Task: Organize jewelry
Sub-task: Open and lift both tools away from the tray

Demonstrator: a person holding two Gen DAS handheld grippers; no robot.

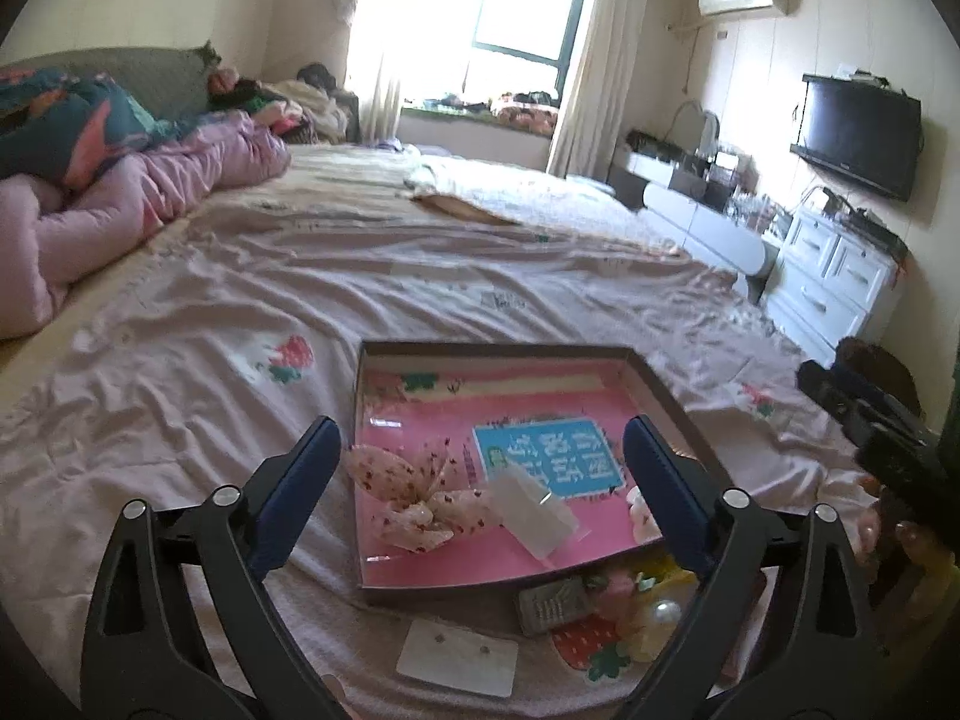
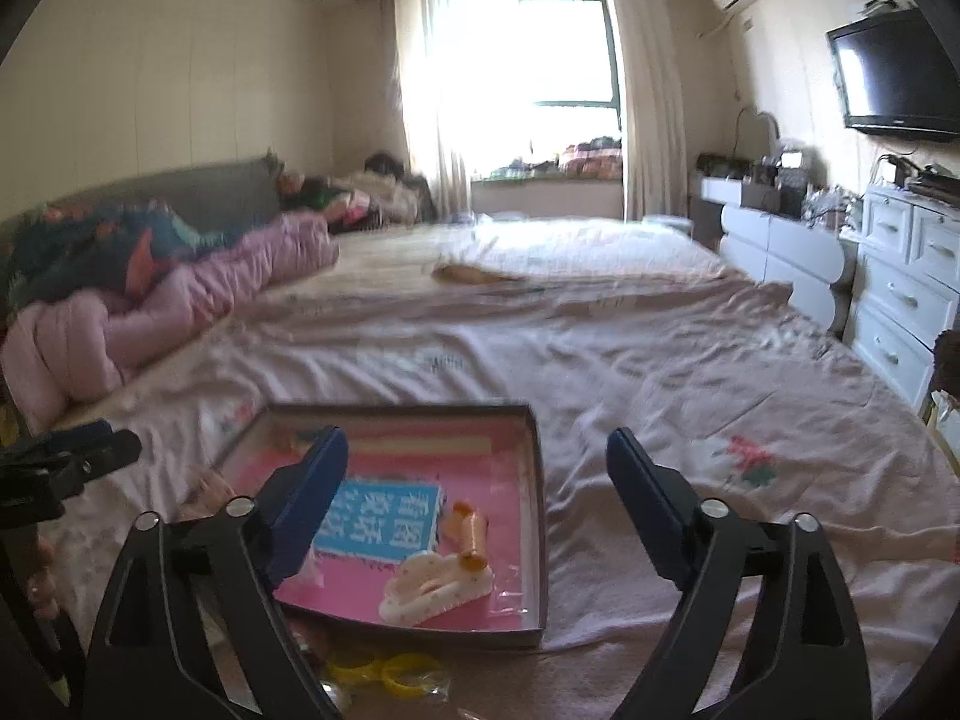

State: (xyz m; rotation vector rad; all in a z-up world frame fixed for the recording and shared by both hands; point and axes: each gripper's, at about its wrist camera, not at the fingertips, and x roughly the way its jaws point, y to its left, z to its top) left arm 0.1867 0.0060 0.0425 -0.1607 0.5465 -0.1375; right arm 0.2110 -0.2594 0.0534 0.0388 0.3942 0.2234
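A shallow box with a pink printed bottom [image 1: 414, 573] lies on the bed; it also shows in the right wrist view [image 2: 534, 516]. Inside are a pink speckled bow [image 1: 408, 498], a clear packet [image 1: 537, 516], a white bow clip [image 2: 435, 585] and an orange piece [image 2: 471, 534]. In front of the box lie a white earring card [image 1: 459, 657], a strawberry clip [image 1: 585, 645], a pearl piece [image 1: 666, 609] and yellow rings [image 2: 384, 675]. My left gripper [image 1: 480, 456] is open above the box. My right gripper [image 2: 477, 474] is open over the box's right side.
The bed sheet [image 1: 420, 276] spreads wide behind the box. A pink quilt [image 1: 120, 204] is piled at the left. White drawers [image 2: 906, 294] and a wall television [image 1: 858, 135] stand on the right. A window with curtains [image 1: 522, 12] is at the back.
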